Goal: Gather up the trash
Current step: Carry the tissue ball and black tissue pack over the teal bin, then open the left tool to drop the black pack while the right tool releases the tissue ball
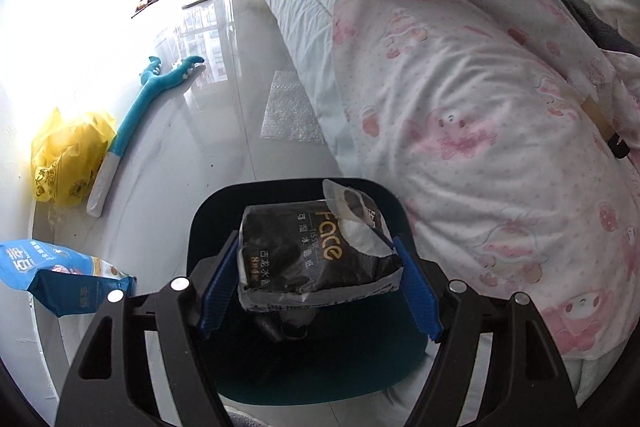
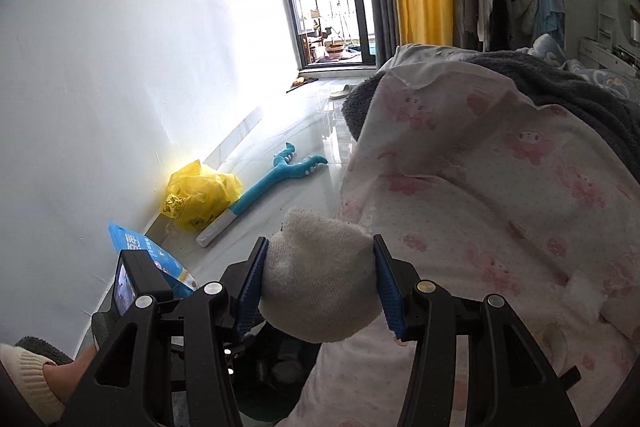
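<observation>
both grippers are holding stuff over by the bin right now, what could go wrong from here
1. The torn tissue pack, held in the left gripper over the dark bin, is crumpled; it might slip early.
2. The right gripper holds a white sock, which may not be trash.

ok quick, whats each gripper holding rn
Left gripper: closed on the black tissue pack.
Right gripper: closed on a white sock.

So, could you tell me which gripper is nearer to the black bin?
Left. The left gripper holds a black tissue pack directly above the black bin. The right gripper, clamping a white sock, sits off to the side, over the bed's pink quilt.
</observation>
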### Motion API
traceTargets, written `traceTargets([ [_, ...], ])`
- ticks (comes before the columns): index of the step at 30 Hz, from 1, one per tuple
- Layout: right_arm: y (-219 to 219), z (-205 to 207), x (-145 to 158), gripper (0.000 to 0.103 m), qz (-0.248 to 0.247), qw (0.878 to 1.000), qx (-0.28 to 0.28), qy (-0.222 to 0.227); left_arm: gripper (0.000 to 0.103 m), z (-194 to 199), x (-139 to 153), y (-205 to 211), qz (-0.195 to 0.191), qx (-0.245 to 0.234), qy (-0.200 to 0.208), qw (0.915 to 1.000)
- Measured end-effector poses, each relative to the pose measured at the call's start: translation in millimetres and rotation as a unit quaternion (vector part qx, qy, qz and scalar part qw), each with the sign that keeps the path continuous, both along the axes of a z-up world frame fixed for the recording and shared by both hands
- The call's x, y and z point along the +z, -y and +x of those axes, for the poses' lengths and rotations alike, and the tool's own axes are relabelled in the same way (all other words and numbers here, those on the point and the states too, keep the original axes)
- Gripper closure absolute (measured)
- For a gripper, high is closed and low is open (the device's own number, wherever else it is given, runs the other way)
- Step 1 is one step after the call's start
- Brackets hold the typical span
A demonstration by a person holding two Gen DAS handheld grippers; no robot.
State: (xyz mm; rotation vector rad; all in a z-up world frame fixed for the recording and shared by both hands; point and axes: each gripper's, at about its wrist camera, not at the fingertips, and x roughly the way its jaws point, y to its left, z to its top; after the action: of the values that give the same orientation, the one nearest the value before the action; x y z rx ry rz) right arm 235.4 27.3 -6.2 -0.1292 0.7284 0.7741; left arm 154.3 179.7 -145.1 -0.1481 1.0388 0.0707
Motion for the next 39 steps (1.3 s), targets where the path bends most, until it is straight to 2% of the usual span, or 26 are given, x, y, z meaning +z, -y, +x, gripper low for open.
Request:
traceTargets([
  [6, -32, -10, -8, 0.051, -0.011, 1.0, 0.021, -0.007, 0.027, -10, -22, -24, -0.015, 0.02, -0.045, 0.9987],
  [19, -81, -16, -38, 0.051, -0.044, 0.997, 0.05, -0.048, 0.023, -28, -43, -52, -0.053, 0.027, -0.098, 0.9934],
  [23, -96, -18, -49, 0.051, -0.057, 0.995, 0.06, -0.063, 0.019, -36, -39, -57, -0.034, 0.028, -0.092, 0.9948],
  [27, -111, -20, -61, 0.051, -0.069, 0.993, 0.065, -0.073, 0.018, -43, -32, -69, -0.031, 0.042, -0.077, 0.9956],
  [34, -130, -25, -80, 0.051, -0.083, 0.99, 0.072, -0.087, 0.018, -60, -15, -99, -0.055, 0.073, -0.038, 0.9951],
  [39, -139, -26, -101, 0.051, -0.102, 0.987, 0.072, -0.103, 0.019, -68, 6, -103, -0.02, 0.075, -0.001, 0.9969],
])
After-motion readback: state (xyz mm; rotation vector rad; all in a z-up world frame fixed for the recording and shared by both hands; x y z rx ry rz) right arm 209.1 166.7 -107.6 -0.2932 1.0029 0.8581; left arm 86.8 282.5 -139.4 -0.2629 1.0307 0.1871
